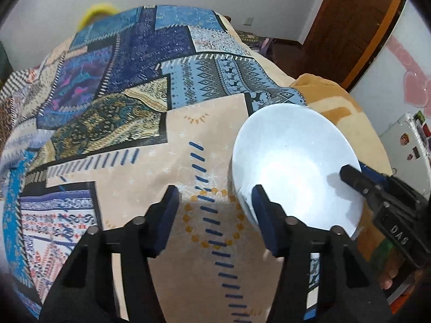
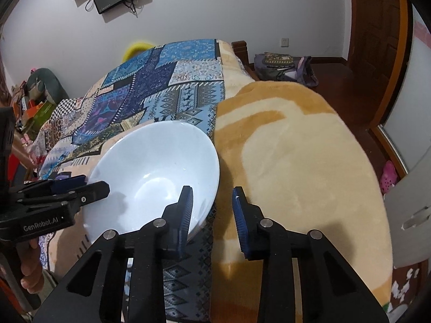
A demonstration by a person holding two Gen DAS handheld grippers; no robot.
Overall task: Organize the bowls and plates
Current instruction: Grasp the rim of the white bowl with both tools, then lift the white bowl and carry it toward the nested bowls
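A white bowl (image 1: pixel 293 167) sits on the patterned bedspread (image 1: pixel 134 107); it also shows in the right wrist view (image 2: pixel 153 172). My left gripper (image 1: pixel 215 199) is open, its right finger over the bowl's near rim and its left finger beside the bowl. In the right wrist view the left gripper (image 2: pixel 89 185) reaches over the bowl's left rim. My right gripper (image 2: pixel 212 202) is open, its left finger over the bowl's right rim and its right finger outside. In the left wrist view the right gripper (image 1: pixel 353 180) lies over the bowl's right edge. Neither gripper holds the bowl.
A tan and cream fleece blanket (image 2: pixel 296 161) covers the bed's right side. A backpack (image 2: pixel 282 67) lies on the dark floor beyond. A wooden door (image 2: pixel 377 40) stands at the right. A yellow object (image 2: pixel 136 47) sits at the far bed edge.
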